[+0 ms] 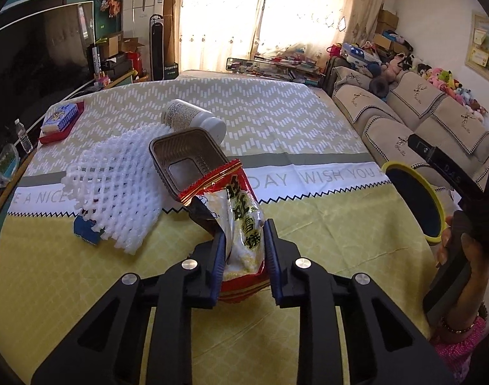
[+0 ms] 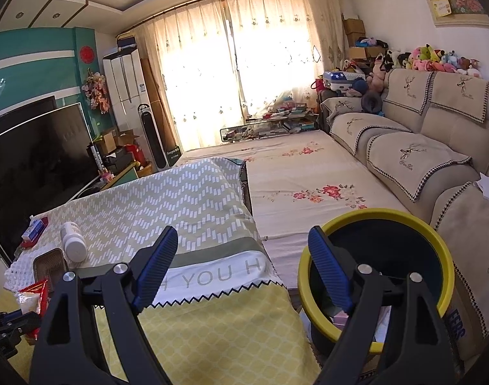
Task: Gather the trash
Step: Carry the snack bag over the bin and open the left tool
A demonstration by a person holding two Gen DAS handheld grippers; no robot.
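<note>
My left gripper is shut on a red and white snack wrapper and holds it just above the yellow tablecloth. The wrapper also shows at the left edge of the right wrist view. Behind it lie a brown foil tray, white foam netting, a white pill bottle on its side and a small blue wrapper. My right gripper is open and empty, above the table's right edge beside the yellow-rimmed trash bin, which also shows in the left wrist view.
A red tray with a blue tissue pack sits at the table's far left corner. A beige sofa runs along the right, a flowered mat lies between it and the table. A TV stands at the left.
</note>
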